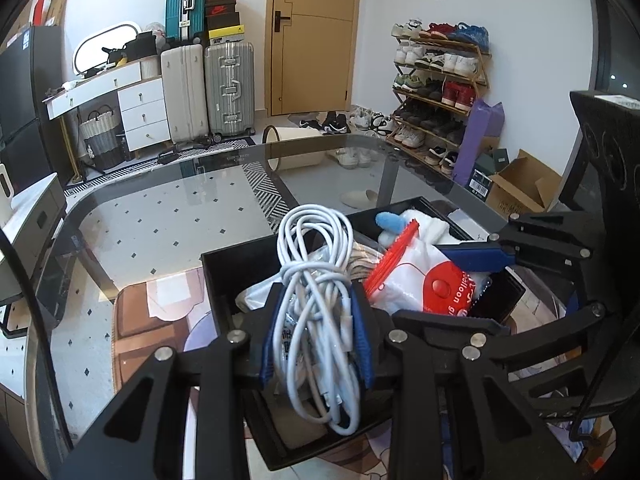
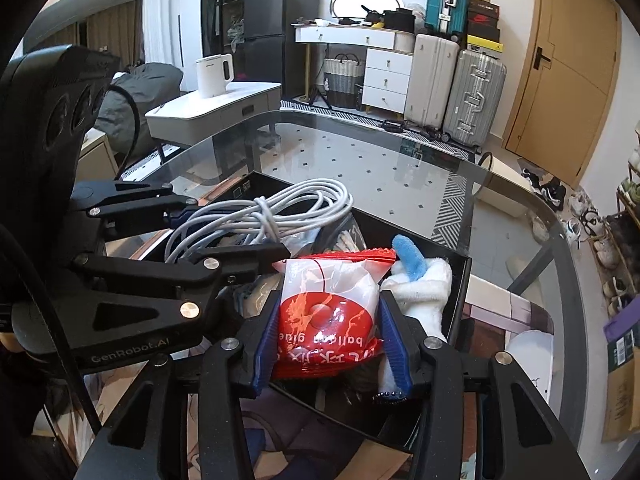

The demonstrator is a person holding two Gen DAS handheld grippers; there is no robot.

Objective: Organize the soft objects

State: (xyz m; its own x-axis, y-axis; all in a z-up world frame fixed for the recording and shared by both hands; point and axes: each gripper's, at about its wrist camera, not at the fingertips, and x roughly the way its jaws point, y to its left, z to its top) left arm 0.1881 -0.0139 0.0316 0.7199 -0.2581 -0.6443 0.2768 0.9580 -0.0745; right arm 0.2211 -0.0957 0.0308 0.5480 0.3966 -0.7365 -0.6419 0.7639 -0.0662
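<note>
A black tray (image 1: 224, 280) on a glass table (image 1: 168, 208) holds soft things. My left gripper (image 1: 318, 312) is shut on a coiled white cable (image 1: 316, 264) over the tray's near left part; the cable also shows in the right wrist view (image 2: 280, 212). My right gripper (image 2: 328, 320) is shut on a red and white plastic packet (image 2: 326, 300), seen in the left wrist view (image 1: 428, 280) with the right gripper (image 1: 476, 258) on it. A white plush toy with a blue part (image 2: 416, 284) lies in the tray just right of the packet.
The tray's rim (image 2: 460, 300) stands near the table's front edge. Clear plastic bags (image 1: 260, 292) lie under the cable. Beyond the table stand suitcases (image 1: 208, 88), a white dresser (image 1: 120, 100), a shoe rack (image 1: 436, 92) and a side table with a white kettle (image 2: 214, 74).
</note>
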